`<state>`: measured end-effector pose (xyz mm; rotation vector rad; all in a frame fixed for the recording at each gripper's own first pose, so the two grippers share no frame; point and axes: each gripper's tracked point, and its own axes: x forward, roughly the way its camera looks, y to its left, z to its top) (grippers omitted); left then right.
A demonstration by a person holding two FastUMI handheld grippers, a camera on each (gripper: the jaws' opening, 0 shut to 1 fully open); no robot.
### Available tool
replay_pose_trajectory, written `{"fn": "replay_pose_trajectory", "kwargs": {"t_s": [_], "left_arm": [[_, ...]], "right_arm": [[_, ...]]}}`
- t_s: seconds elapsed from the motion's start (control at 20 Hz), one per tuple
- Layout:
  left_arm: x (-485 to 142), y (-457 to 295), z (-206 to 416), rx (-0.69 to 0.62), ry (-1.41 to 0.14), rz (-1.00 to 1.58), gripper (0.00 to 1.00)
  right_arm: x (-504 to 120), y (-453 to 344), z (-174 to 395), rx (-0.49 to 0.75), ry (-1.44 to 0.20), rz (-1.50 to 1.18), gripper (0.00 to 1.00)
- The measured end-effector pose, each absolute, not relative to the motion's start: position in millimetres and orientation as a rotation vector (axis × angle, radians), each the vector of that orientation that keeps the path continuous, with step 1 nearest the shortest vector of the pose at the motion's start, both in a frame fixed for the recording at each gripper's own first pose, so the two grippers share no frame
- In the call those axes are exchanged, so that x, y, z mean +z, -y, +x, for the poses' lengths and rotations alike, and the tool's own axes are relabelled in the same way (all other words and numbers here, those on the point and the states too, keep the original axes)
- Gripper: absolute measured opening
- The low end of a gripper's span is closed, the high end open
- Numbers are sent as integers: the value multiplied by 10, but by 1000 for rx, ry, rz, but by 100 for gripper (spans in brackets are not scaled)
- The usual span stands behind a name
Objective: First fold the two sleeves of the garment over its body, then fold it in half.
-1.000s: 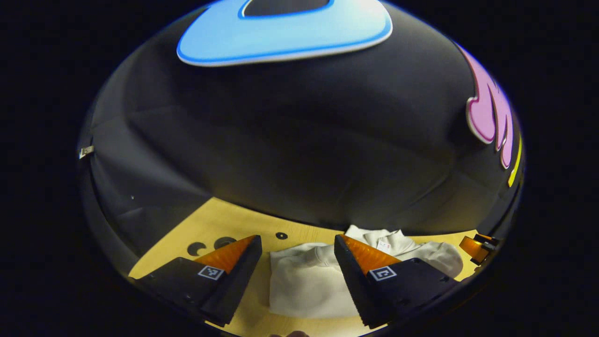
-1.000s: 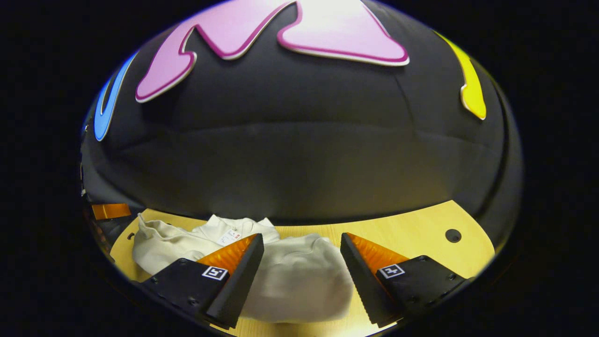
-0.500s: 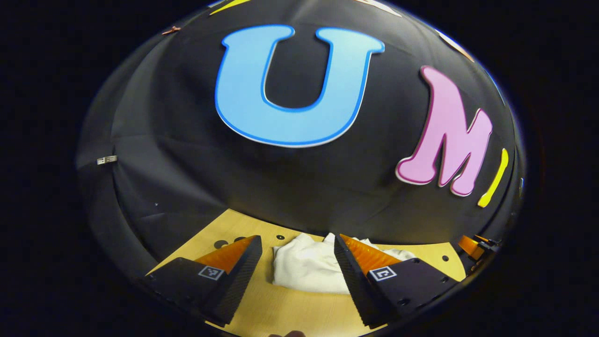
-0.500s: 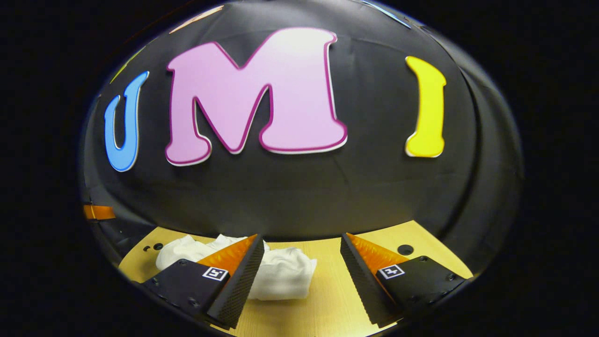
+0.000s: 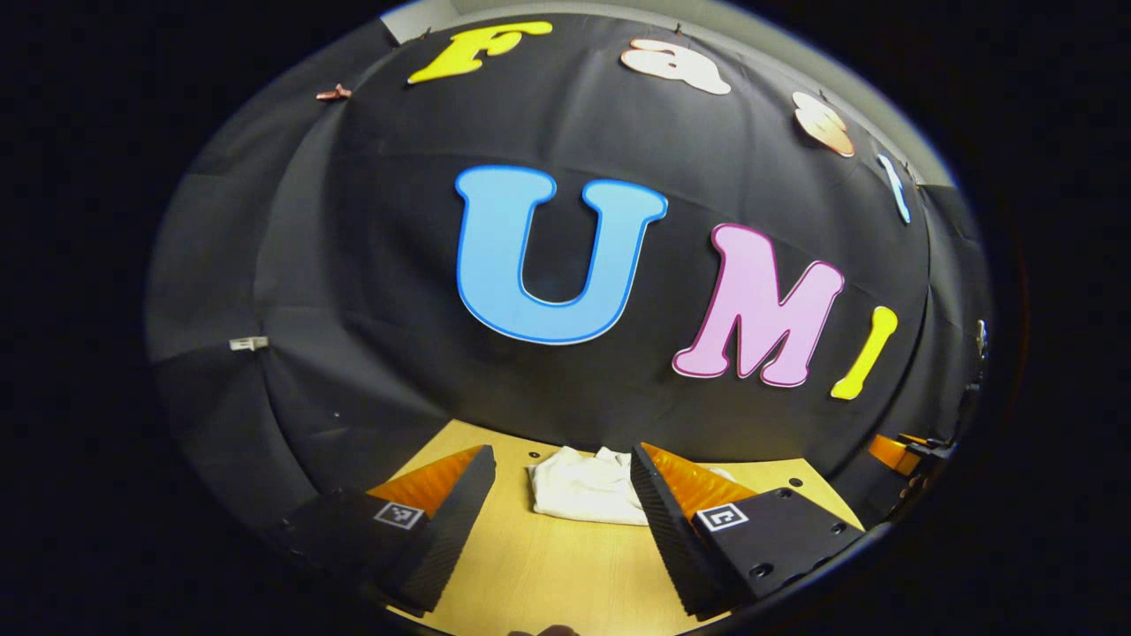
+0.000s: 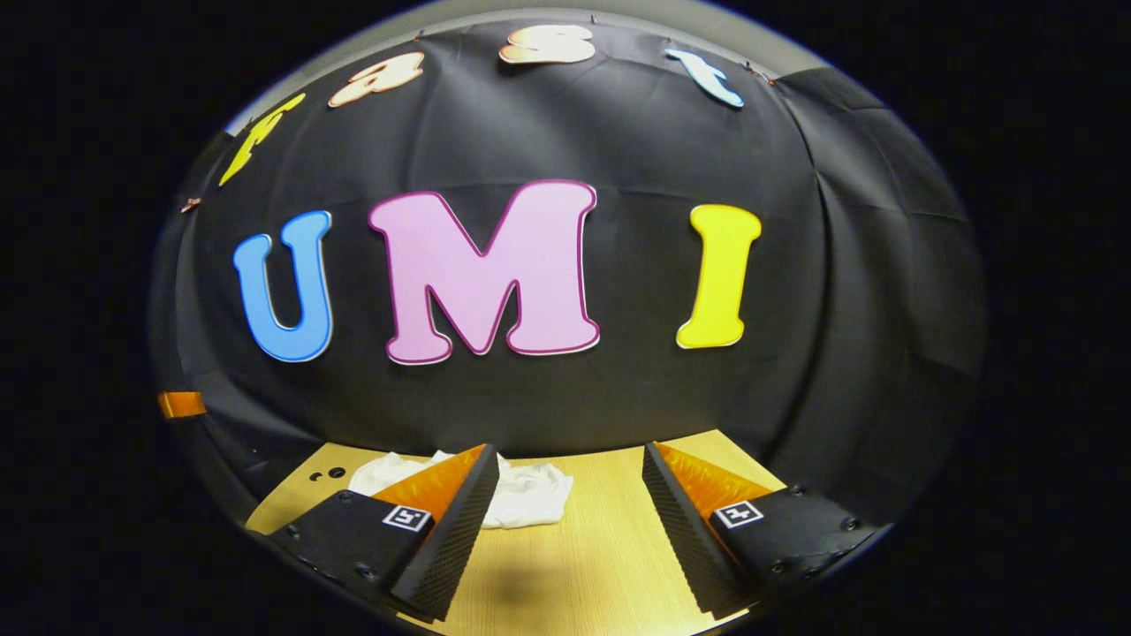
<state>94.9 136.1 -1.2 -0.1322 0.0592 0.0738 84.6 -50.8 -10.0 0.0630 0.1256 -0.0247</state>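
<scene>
A white garment [image 5: 583,486] lies bundled and folded on the wooden table [image 5: 548,565], near the far edge by the black cloth wall. In the left gripper view my left gripper [image 5: 561,521] stands open, well back from the garment, with nothing between its fingers. The right gripper view has the same garment [image 6: 526,496] behind the left finger of my right gripper [image 6: 565,530], which is open too and holds nothing. Part of the garment is hidden behind fingers in both views.
The other gripper [image 5: 901,452] peeks in at the right edge of the left gripper view, and one [image 6: 181,404] at the left edge of the right gripper view. Small round holes [image 6: 329,473] mark the tabletop. Bare wood lies between grippers and garment.
Both grippers have drawn back and up from the garment, which now looks smaller and farther off. More of the wall has come into view. Both stayed open.
</scene>
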Motion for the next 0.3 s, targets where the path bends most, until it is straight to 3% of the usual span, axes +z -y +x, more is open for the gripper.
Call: {"fn": "replay_pose_trajectory", "kwargs": {"t_s": [0.3], "left_arm": [[-364, -1188, 30, 44, -97, -112, 96]], "right_arm": [[-171, 322, -55, -13, -149, 89, 99]]}}
